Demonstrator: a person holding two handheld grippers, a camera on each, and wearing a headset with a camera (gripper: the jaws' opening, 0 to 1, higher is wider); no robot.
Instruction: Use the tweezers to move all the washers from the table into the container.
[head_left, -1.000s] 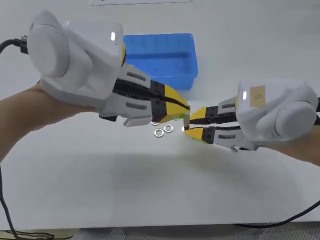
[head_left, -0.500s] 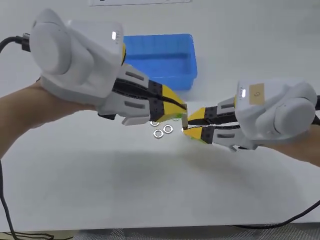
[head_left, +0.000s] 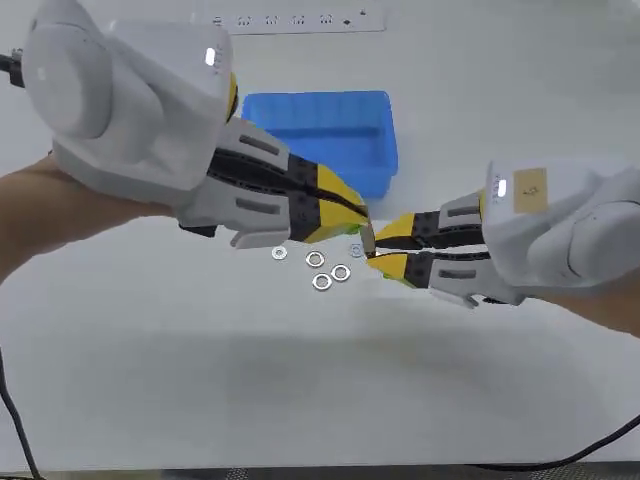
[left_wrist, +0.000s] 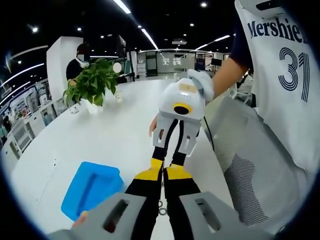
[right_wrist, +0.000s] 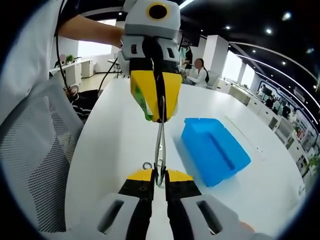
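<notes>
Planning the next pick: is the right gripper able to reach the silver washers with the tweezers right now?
Probably not yet. The right gripper and left gripper both seem to clamp the thin metal tweezers, leaving no tip free. The silver washers lie uncovered on the white table beside them.

Work surface: a long white table (head_left: 300, 400), evenly lit. A white power strip (head_left: 290, 20) lies along its far edge. A grey mesh chair (left_wrist: 250, 170) stands beside the table.

Room: open-plan office with a dark ceiling, strip lights (left_wrist: 148, 37) and small spotlights. One white pillar (right_wrist: 216, 52). A potted green plant (left_wrist: 90, 85) stands at the far side. More white desks (right_wrist: 67, 67) stand near bright windows (right_wrist: 95, 47).
</notes>
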